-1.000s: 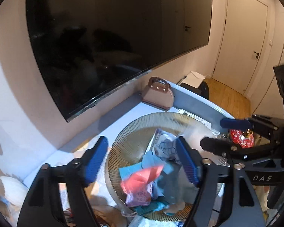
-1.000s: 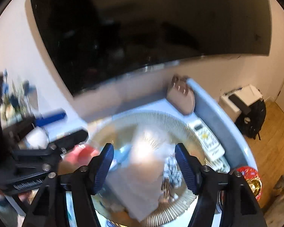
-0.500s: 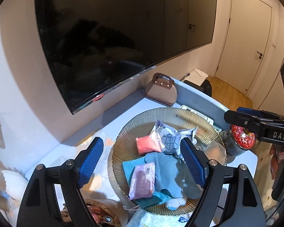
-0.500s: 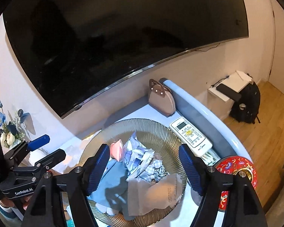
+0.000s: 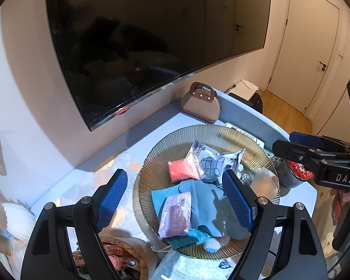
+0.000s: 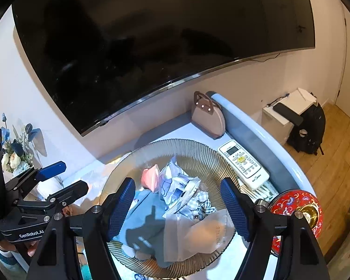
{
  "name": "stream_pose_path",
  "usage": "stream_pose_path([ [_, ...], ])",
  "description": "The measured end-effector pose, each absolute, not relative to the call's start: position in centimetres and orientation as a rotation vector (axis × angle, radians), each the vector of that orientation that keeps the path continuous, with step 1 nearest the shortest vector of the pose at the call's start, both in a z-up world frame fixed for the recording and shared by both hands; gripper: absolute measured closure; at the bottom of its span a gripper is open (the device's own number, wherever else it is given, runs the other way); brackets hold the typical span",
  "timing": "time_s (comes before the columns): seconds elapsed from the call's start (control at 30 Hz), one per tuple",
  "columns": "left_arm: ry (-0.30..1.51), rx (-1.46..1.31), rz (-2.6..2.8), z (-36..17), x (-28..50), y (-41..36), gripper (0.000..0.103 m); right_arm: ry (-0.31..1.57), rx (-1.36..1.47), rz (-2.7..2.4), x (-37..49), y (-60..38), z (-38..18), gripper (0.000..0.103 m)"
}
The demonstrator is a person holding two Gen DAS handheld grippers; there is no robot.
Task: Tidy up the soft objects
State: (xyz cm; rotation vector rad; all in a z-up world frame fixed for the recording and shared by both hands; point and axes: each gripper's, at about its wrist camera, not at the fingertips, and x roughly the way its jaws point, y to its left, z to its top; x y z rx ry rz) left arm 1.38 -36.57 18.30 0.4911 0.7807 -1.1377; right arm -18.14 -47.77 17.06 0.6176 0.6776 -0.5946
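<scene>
Both sets of jaws are released and hold nothing: the left gripper (image 5: 175,198) and right gripper (image 6: 178,206) hover over the bowl (image 5: 175,140) on the worktop (image 5: 151,126). In the bowl a purple pack (image 5: 175,214) lies on blue cloth (image 5: 207,205), long axis pointing away, beside a pink pack (image 5: 180,170) and a printed pouch (image 5: 212,163). "DAS" and "GenRobot.AI" mark the grippers.
</scene>
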Motion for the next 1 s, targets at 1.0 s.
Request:
stream_pose_path([
  [1.0,0.831,0.465,-1.119,18.1,1.6,-35.3,0.021,0.756,0.589,-0.545,-16.5,-46.3,16.2,0.028],
])
